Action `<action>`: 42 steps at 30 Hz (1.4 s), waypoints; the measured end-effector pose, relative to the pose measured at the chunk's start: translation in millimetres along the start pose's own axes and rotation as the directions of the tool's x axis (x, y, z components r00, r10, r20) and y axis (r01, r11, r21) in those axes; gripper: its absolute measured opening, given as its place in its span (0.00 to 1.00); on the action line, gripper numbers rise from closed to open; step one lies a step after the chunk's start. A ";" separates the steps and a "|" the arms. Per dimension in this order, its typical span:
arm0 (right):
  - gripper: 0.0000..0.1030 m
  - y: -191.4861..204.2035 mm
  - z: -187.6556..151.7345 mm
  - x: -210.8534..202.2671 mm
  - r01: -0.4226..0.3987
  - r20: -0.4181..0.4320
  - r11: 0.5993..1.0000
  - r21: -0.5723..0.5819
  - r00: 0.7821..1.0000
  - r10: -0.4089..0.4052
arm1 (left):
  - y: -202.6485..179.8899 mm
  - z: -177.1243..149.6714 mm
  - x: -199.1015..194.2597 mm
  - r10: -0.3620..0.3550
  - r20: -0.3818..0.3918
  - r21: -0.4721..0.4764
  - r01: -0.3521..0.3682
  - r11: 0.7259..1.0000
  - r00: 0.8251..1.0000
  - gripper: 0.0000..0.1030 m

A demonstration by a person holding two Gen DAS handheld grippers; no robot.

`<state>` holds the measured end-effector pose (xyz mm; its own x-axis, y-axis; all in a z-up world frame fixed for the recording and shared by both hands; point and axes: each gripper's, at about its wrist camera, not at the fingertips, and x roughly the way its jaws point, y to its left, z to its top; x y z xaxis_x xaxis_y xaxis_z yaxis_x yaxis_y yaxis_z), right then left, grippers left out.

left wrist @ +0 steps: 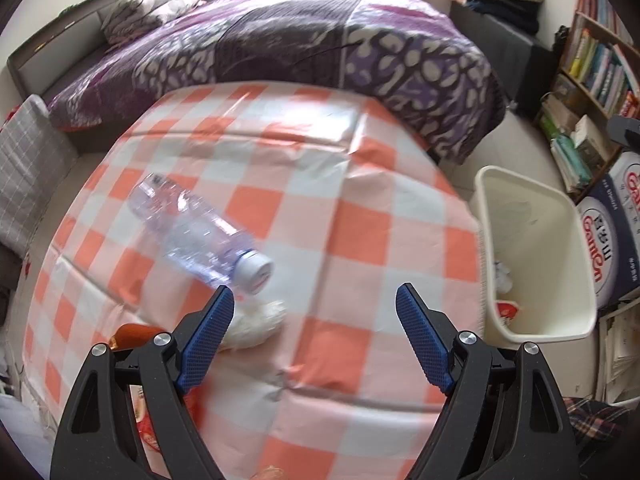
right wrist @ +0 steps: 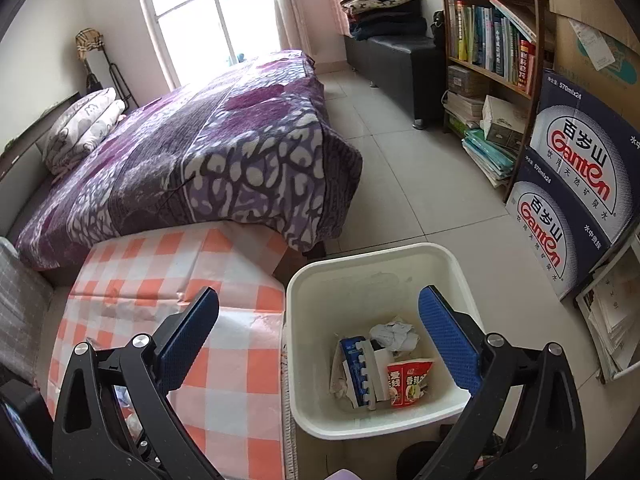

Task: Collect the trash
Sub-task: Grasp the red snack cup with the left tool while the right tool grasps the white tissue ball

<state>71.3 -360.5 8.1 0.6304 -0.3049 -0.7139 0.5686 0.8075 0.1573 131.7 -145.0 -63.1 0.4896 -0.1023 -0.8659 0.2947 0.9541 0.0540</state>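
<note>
My left fingers and right fingers gape empty. One bottle lies at ten o'clock on the desk, one tissue wad beside it; one bin holds four scraps.

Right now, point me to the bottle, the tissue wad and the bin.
bottle [left wrist: 200,232], left wrist view, on the clear body.
tissue wad [left wrist: 256,322], left wrist view, on its white middle.
bin [right wrist: 304,280], right wrist view, on the far left rim.
</note>
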 end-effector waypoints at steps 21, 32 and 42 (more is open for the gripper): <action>0.93 109.6 -48.7 30.4 -0.116 -0.174 0.971 -0.208 0.981 0.080 | 98.2 -68.9 38.4 0.060 -0.348 0.044 -0.048 0.998 0.935 0.78; 0.93 169.7 -104.6 57.8 -0.256 -0.410 0.937 -0.239 0.901 0.141 | 158.9 -79.5 15.7 -0.052 -0.293 -0.127 0.015 0.992 0.955 0.51; 0.93 224.2 -157.3 73.3 -0.261 -0.464 0.931 -0.257 0.878 0.118 | 219.0 -68.2 -15.1 -0.056 -0.201 -0.299 -0.007 0.954 0.978 0.51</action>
<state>161.9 -122.3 -116.2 0.3756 0.0619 -0.9247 0.2290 0.9606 0.1573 132.8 84.7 -72.1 0.2969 -0.0971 -0.9500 0.0322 0.9953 -0.0916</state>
